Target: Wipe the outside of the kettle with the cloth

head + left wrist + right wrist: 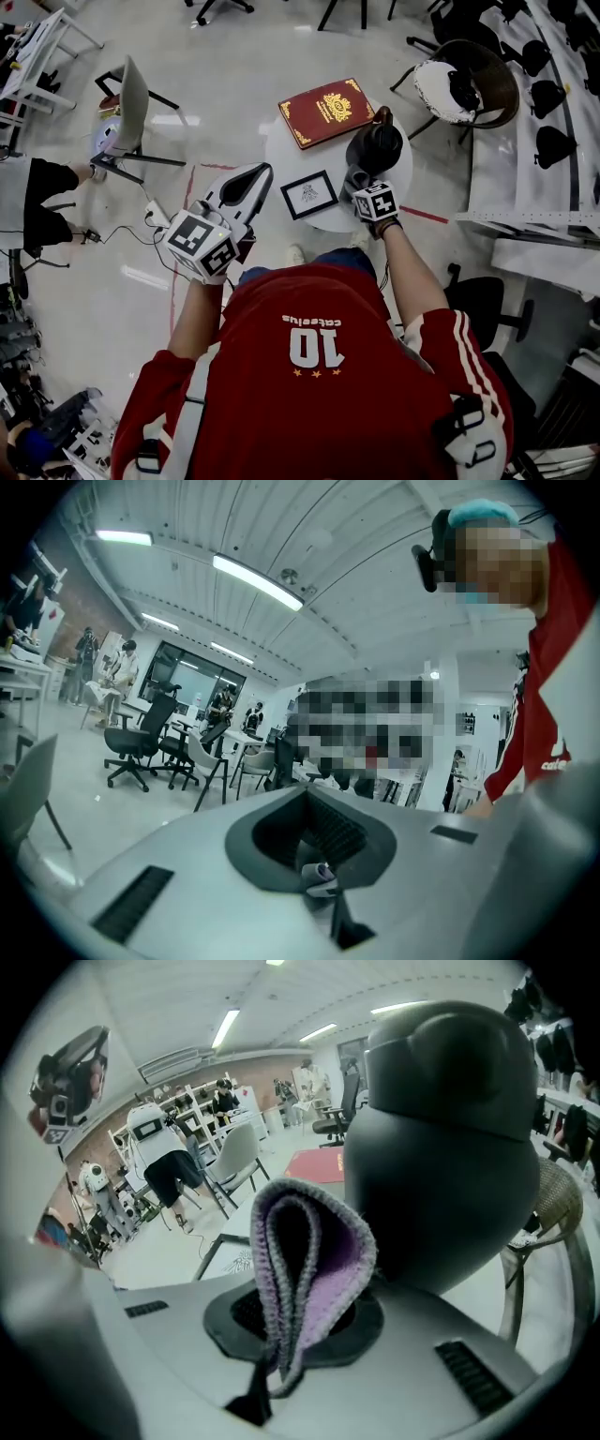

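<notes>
Cloth [309, 1269] pinched in right claw [278, 1335] just beside kettle [441, 1147].

In the head view the marker cube of the right gripper [367, 191] covers its jaws. Only a grey scrap of the folded, knitted grey-and-lilac cloth [305, 1260] shows there, beside the round dark kettle [375, 146]. In the right gripper view the cloth masks the kettle's lower left side, and the gripper's pale body hides its base. The print in the small black-framed picture [309, 194] and the gold emblem on the red book [326, 112] are too small to read. A small pale scrap [320, 877] at the left gripper's [258, 176] closed jaws cannot be identified.
</notes>
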Demonstrator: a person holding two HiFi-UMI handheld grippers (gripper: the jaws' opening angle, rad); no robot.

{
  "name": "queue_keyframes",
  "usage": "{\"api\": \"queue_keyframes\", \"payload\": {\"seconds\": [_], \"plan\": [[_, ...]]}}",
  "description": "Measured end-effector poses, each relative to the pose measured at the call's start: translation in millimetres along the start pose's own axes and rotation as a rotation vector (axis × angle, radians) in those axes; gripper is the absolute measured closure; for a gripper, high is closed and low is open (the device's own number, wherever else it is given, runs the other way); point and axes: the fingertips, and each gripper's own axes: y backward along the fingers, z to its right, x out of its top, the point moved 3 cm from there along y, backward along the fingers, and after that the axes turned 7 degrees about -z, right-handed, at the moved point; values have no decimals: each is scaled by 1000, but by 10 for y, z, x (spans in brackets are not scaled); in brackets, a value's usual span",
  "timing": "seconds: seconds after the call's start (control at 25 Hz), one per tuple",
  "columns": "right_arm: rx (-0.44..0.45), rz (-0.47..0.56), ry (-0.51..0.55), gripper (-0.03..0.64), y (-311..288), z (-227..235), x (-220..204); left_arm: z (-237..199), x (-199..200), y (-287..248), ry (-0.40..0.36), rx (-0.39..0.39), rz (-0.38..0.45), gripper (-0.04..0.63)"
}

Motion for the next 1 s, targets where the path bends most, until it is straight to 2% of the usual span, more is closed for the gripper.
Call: {"api": "queue_keyframes", "payload": {"seconds": [0.24,0.44,0.84,1.0], "plan": [[-5,73,-8,572,53,-134,295,-104,-41,209,13,29,18,589],[-11,136,51,573,210,-321,474,-100,-36,303,10,29,37,589],[-56,311,214,572,991,-819,818,58,-16,340,6,-37,78,589],[-64,387,175,573,1367,-917,912,136,-37,223,23,-78,86,589]]}}
